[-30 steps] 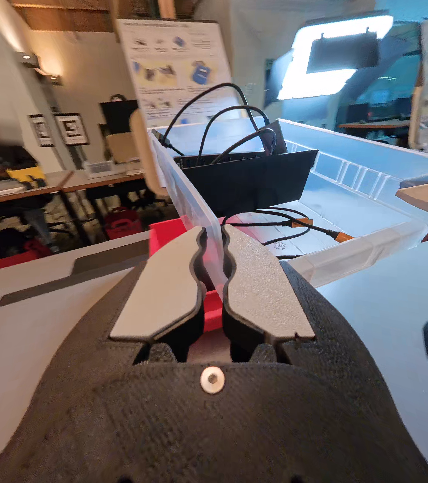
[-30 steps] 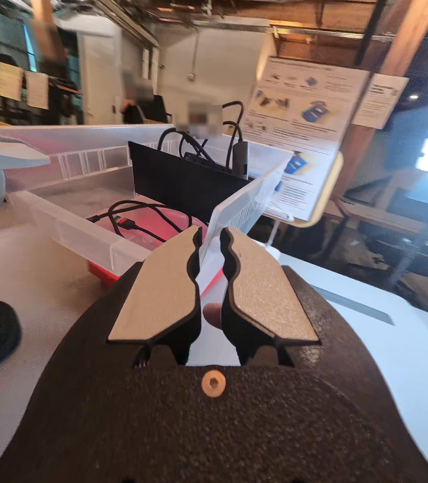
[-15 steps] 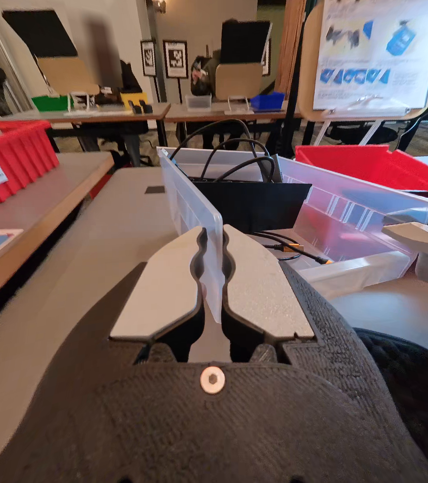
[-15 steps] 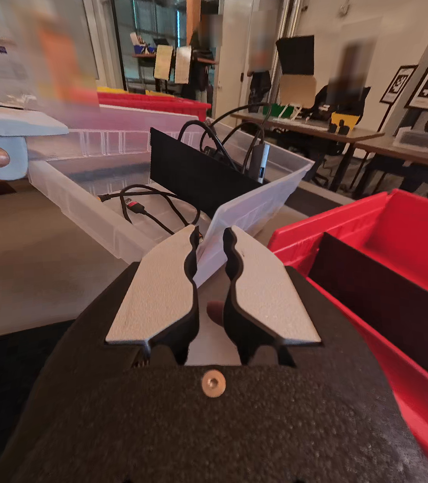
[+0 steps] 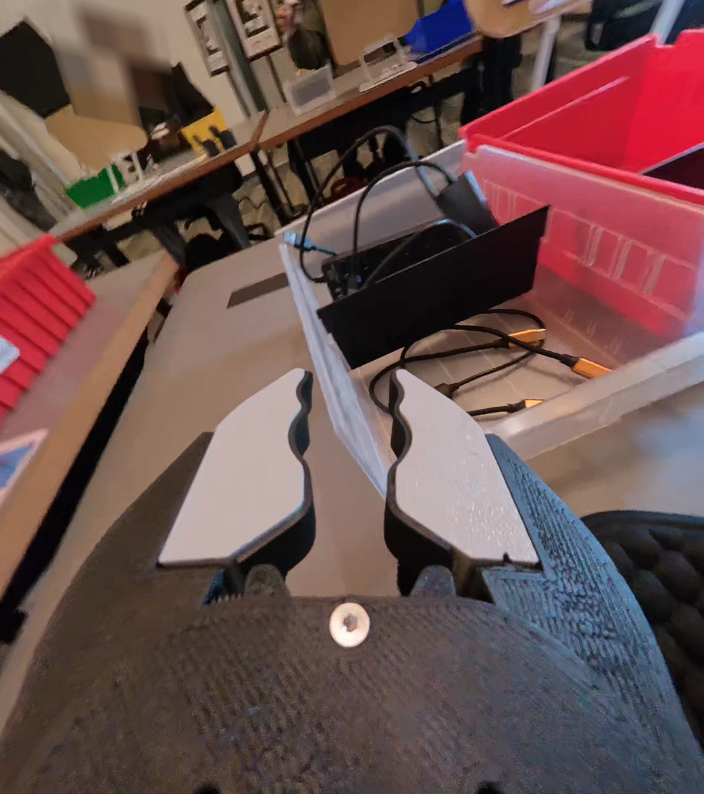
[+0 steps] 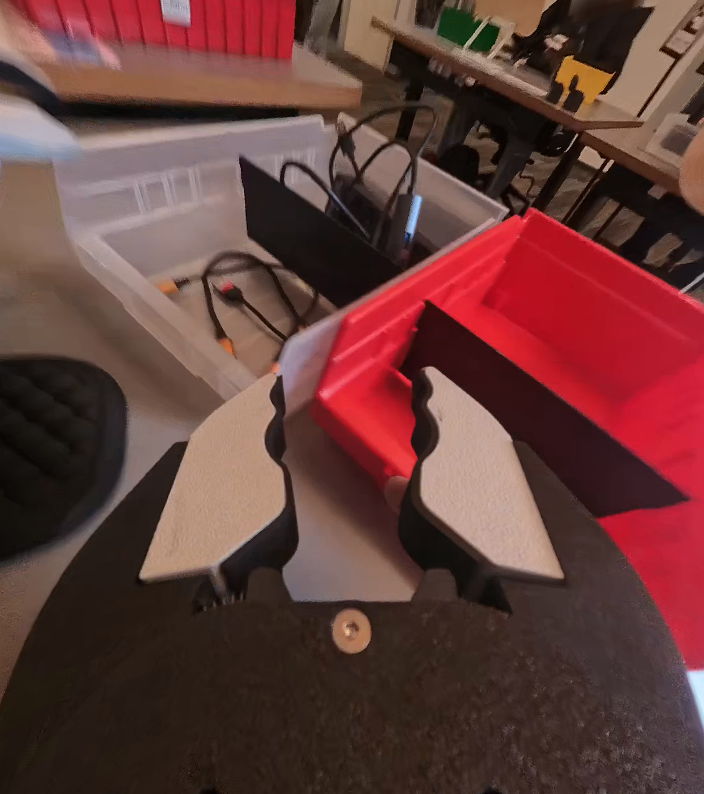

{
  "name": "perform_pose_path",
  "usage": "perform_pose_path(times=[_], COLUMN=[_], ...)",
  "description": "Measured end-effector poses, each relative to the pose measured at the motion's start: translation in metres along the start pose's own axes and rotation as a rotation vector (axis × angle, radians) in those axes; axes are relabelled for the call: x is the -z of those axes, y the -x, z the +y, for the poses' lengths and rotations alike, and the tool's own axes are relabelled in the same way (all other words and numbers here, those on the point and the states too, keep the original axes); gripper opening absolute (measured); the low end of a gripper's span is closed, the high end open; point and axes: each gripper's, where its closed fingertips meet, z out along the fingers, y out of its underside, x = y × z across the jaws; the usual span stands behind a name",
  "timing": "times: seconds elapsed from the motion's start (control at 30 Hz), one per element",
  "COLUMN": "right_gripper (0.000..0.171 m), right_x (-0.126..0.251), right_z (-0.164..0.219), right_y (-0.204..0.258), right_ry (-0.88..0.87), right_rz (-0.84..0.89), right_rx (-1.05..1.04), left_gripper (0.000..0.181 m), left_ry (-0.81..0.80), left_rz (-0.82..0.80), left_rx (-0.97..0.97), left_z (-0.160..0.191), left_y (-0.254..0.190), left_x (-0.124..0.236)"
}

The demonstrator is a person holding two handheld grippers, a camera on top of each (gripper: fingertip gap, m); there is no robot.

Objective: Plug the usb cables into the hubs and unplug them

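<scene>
— Where are the usb cables point(image 5: 483, 365) from the left gripper point(image 5: 350, 382)?

— At about one o'clock from it, loose in the front part of the clear bin point(image 5: 625, 386). Their orange plugs point toward three o'clock. The hubs point(image 5: 388, 262) are farther, at twelve o'clock, behind the black divider point(image 5: 431, 296).

— And its jaws?

— Released, moderately wide. The bin's side wall stands between them and seems to touch the right finger; nothing is grasped.

— The right gripper point(image 6: 348, 382)?

— Also released and empty. The cables lie at eleven o'clock from it, and the corner of a red bin point(image 6: 599, 300) is between its fingers. I think the left one is nearer to the cables, so it may reach them first.
</scene>
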Motion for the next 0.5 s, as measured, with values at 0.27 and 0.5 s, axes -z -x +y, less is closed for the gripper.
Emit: perform_pose_path(times=[0.27, 0.5], right_gripper=[0.070, 0.031], right_x=[-0.017, -0.014], right_z=[0.088, 0.122], right_y=[-0.059, -0.051], right_ry=[0.584, 0.615], right_rz=[-0.260, -0.326], right_rx=[0.610, 0.686], left_gripper=[0.050, 0.028], left_ry=[0.259, 0.388], left_rz=[0.464, 0.609], left_rx=[-0.435, -0.623], left_z=[0.008, 0.044], left_y=[-0.097, -0.128], left_x=[-0.008, -0.037])
